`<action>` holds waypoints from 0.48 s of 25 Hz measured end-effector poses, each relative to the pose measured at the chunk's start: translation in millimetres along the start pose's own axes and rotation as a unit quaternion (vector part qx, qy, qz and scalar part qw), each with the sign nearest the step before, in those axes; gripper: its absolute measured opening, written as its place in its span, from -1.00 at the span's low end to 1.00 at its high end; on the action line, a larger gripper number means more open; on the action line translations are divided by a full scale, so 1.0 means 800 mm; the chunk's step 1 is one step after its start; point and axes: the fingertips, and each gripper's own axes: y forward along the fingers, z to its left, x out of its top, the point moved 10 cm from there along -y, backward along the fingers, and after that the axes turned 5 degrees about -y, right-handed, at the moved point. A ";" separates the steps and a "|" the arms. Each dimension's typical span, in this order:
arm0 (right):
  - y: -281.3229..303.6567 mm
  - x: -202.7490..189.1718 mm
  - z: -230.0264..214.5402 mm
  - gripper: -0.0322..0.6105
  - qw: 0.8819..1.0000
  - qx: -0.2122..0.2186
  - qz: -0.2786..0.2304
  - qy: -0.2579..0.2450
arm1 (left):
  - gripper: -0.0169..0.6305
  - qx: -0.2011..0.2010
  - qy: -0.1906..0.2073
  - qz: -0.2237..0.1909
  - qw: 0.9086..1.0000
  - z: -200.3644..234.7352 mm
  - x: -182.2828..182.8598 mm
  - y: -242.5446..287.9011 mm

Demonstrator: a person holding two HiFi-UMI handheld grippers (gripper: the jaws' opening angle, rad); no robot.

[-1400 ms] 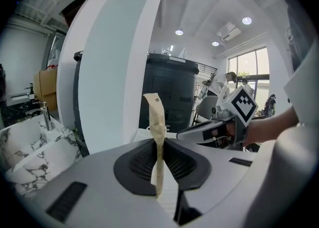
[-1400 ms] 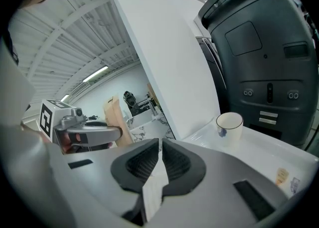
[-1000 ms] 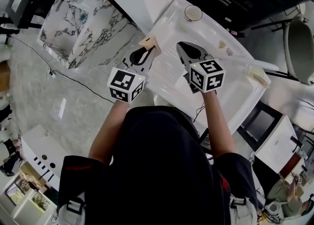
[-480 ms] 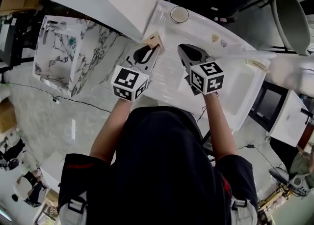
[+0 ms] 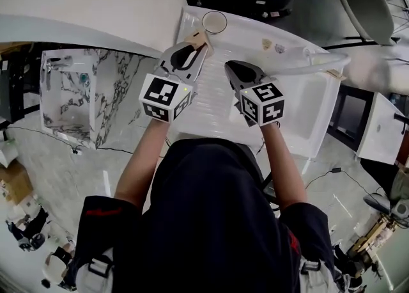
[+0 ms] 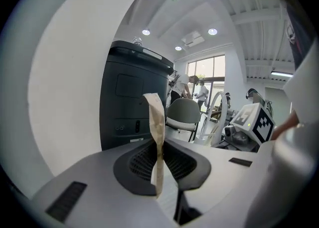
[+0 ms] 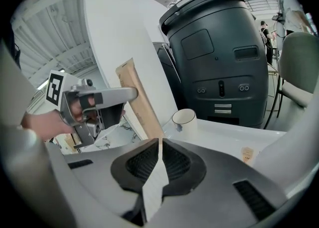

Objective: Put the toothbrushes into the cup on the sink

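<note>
- The white sink lies straight ahead of the person.
- The left claw is clamped on a tan toothbrush packet at the sink's 11 o'clock corner.
- The right claw is pressed together and empty, at its 3 o'clock.
- The cup stands just beside the packet, at its 1 o'clock.

the tan paper packet runs down between the pads of the left gripper, its lower end hidden there; what it holds cannot be told. two small things on the far rim of the sink are too small to name. the person's torso covers the sink's near edge.
</note>
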 end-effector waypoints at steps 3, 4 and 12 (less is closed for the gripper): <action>-0.001 -0.002 -0.003 -0.76 1.000 -0.009 0.003 0.007 | -0.81 -0.013 0.012 -0.005 1.000 0.007 0.016 0.017; 0.000 -0.003 -0.004 -0.76 1.000 -0.011 0.003 0.009 | -0.81 -0.017 0.014 -0.007 1.000 0.010 0.020 0.022; 0.009 -0.002 -0.005 -0.76 1.000 -0.013 0.006 0.020 | -0.81 -0.041 0.023 -0.019 0.999 0.026 0.051 0.060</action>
